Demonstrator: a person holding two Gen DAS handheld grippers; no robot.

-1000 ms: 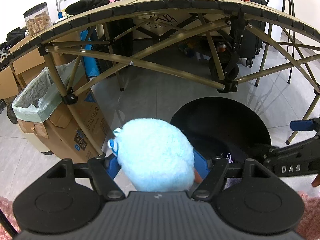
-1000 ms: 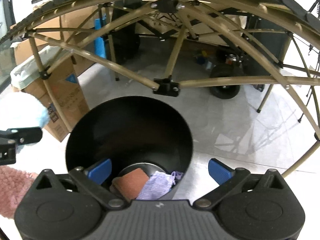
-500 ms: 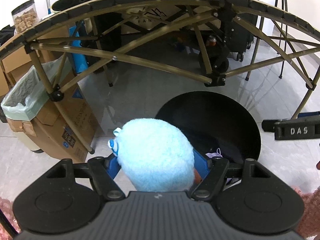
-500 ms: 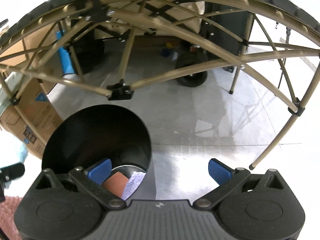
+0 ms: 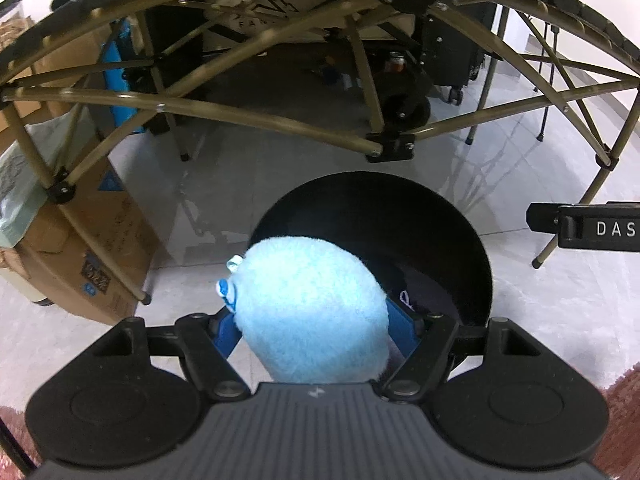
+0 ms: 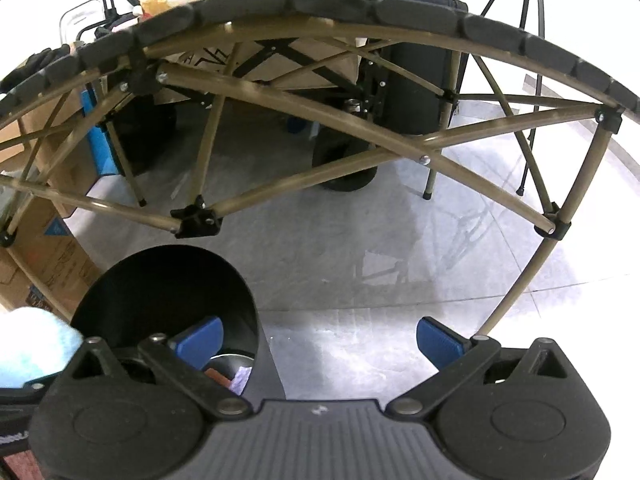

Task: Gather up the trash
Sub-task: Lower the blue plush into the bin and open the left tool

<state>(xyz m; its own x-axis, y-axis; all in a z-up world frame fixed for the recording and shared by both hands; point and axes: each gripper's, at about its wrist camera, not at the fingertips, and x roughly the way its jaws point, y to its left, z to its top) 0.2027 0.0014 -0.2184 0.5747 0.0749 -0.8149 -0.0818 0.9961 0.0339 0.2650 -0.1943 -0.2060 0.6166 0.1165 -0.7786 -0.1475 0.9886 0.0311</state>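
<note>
A fluffy light-blue plush ball (image 5: 312,308) fills my left gripper (image 5: 314,330), whose blue pads press on both its sides; it hangs over the near rim of a round black bin (image 5: 448,216) on the floor. In the right wrist view the same bin (image 6: 132,280) sits at lower left, with a brown and a lilac scrap (image 6: 240,378) at its bottom. My right gripper (image 6: 318,340) stands open with nothing between its blue pads, to the right of the bin over bare floor. The plush ball (image 6: 32,344) shows at that view's left edge.
A folding table with a tan tube frame (image 5: 280,124) arches over the floor just beyond the bin. A cardboard box (image 5: 84,248) and a lined waste box (image 5: 12,196) stand at left. A wheeled cart (image 6: 344,168) and tripod legs (image 6: 532,40) are behind.
My left gripper has carried the plush ball toward and lower over the bin, which now looms larger. The right gripper has swung right and rolled, so the bin slid to its lower left.
</note>
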